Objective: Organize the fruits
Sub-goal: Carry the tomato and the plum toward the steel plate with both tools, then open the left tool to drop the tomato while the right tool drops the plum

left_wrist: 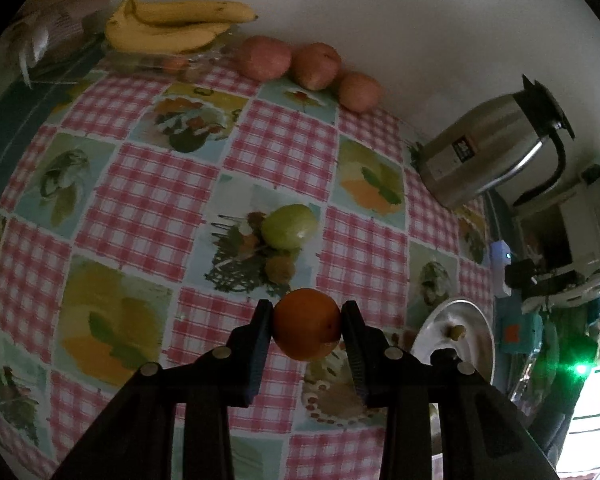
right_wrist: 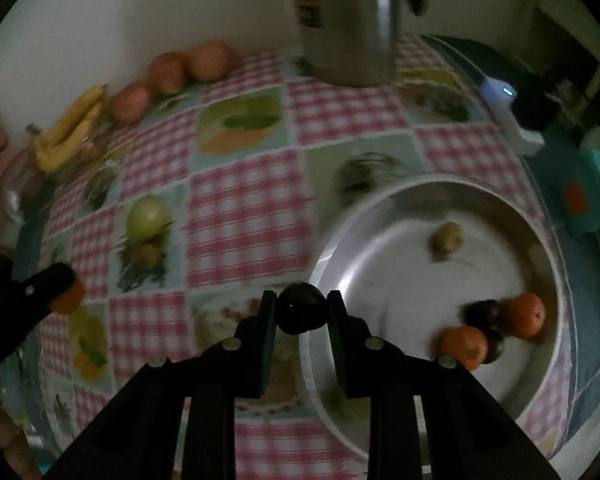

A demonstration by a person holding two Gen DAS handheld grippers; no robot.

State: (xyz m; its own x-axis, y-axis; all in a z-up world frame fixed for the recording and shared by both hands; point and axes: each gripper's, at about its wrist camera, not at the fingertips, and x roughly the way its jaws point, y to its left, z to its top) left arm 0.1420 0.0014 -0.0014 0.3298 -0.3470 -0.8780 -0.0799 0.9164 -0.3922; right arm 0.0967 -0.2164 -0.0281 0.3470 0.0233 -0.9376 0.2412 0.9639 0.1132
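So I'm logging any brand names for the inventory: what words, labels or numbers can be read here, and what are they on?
Nothing can be read in either view.
Steel jug: a dark label on its side, with print too small and blurred to make out.
Teal box: an orange-red patch, no letters legible.
Tablecloth: only fruit pictures and checks, no text.

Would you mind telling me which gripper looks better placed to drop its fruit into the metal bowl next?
Right, probably. The right gripper holds a dark fruit at the metal bowl rim, while the left gripper holds an orange over the tablecloth.
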